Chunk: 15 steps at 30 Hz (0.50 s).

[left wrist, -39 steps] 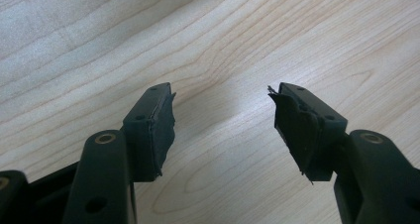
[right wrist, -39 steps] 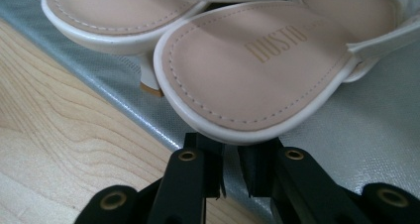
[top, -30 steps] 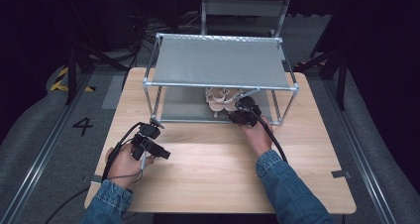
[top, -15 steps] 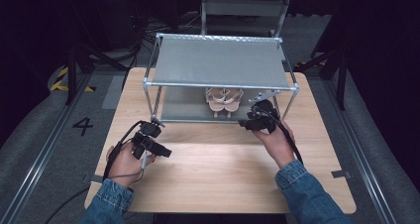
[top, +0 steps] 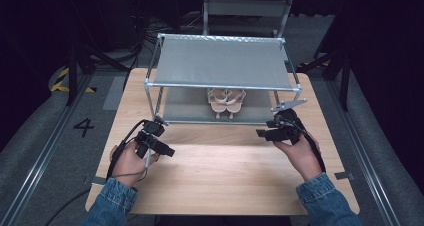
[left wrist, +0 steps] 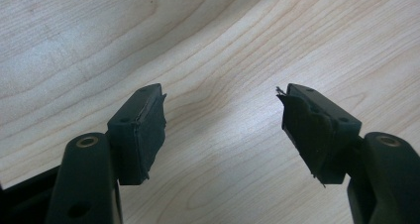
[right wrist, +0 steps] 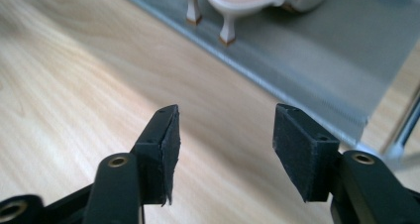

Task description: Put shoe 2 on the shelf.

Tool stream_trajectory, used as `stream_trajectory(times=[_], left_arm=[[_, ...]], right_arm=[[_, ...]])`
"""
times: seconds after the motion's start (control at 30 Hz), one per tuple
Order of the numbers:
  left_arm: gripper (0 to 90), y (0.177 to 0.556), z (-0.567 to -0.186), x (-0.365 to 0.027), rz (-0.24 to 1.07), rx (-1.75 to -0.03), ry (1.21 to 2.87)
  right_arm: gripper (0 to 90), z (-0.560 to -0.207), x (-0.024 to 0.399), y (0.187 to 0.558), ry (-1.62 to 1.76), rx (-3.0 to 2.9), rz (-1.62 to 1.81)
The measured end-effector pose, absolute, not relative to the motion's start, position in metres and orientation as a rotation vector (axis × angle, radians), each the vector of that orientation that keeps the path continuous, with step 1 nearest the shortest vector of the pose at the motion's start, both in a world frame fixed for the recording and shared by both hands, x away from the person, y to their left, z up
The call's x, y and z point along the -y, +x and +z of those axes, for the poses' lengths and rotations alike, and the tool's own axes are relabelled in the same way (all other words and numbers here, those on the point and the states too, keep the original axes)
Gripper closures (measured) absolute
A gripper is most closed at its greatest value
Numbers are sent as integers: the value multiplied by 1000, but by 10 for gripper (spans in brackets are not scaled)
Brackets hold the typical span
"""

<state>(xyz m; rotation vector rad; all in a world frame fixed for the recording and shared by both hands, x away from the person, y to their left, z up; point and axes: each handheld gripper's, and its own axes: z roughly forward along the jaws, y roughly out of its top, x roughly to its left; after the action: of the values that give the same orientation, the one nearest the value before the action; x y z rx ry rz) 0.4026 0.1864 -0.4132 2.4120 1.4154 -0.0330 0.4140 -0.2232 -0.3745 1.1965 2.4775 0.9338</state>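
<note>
1. A pair of pale pink high-heeled sandals (top: 227, 102) stands side by side on the lower shelf of a grey metal shoe rack (top: 220, 62) on a wooden table (top: 220, 176), heels toward the person.
2. The right gripper (top: 262, 133) hovers near the rack's front right corner; its jaws have just been opening and stand wide, with nothing between them.
3. The left gripper (top: 169, 151) rests over bare table, jaws wide and empty.
4. The sandals look light, stiff-soled, with thin straps and slim heels; gripping the sole's edge or the heel seems safest.
</note>
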Motion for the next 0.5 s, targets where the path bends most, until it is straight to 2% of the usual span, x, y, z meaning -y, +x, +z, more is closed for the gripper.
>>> stream_trajectory(times=[0.5], left_arm=[[326, 401, -411, -191, -31, -1424, 2403]], right_arm=[[414, -394, 277, 403, 1374, -2487, 778]])
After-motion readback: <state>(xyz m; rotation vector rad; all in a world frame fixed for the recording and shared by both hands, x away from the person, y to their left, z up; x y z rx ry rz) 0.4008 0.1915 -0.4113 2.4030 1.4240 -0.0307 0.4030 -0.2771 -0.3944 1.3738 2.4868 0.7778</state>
